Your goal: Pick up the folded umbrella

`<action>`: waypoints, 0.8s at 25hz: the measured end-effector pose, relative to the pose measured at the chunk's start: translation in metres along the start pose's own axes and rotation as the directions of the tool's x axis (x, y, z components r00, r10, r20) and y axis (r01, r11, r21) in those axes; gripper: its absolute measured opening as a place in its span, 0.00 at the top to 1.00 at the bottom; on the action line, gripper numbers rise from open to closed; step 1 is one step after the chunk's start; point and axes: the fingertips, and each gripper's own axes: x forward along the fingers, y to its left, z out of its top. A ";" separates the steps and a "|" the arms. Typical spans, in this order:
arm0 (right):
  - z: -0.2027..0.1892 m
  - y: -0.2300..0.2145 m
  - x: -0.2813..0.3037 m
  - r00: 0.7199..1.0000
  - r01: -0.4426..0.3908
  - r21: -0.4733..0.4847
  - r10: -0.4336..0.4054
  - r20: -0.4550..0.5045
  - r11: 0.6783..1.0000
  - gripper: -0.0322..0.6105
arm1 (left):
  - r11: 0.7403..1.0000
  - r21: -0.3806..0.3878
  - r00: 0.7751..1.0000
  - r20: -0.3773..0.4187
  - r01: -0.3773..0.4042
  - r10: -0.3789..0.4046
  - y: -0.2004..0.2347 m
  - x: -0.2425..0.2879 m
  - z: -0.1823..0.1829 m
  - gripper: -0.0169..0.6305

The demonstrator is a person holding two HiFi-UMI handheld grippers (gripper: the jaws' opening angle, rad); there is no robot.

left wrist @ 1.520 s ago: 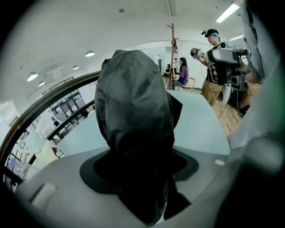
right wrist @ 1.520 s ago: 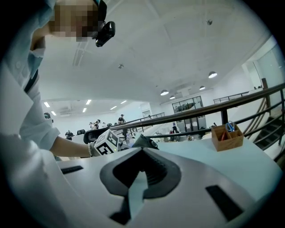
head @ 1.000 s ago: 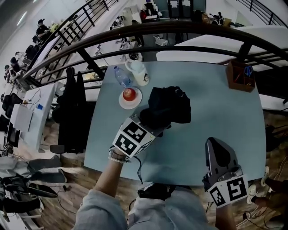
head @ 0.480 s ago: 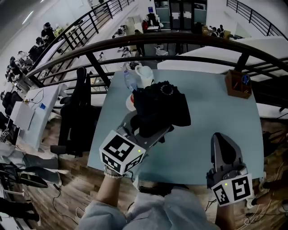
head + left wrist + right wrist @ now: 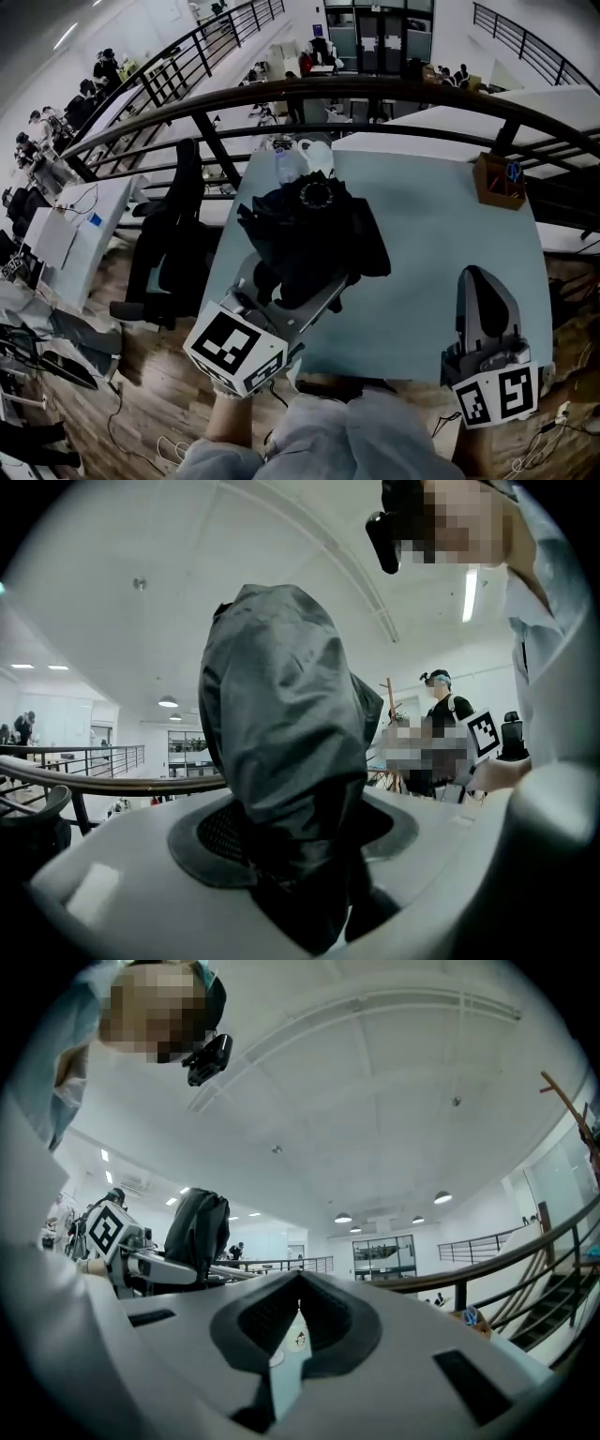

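Aloft, dark crumpled folded umbrella [image 5: 314, 225] tight in left tongs [image 5: 298, 286]; right tongs [image 5: 479, 279] pressed together, empty.

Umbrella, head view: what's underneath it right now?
The umbrella stands upright in the shut left gripper, above the table. A bottle and a mug peek out past its far edge. The tabletop directly beneath it is covered, so anything there can't be seen.
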 end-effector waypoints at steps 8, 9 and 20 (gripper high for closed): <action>0.009 0.018 0.002 1.000 -0.003 -0.026 0.003 0.023 1.000 0.95 | 0.999 -0.033 0.999 0.042 0.017 -0.016 -0.005 -0.021 0.004 0.53; 0.010 0.019 0.000 1.000 0.001 -0.027 0.000 0.024 1.000 0.95 | 0.999 -0.032 0.999 0.045 0.020 -0.019 -0.006 -0.022 0.005 0.53; 0.007 0.019 -0.012 0.999 0.041 -0.042 -0.040 0.015 0.998 0.95 | 0.999 -0.024 0.999 0.005 0.040 -0.040 -0.012 -0.020 -0.009 0.53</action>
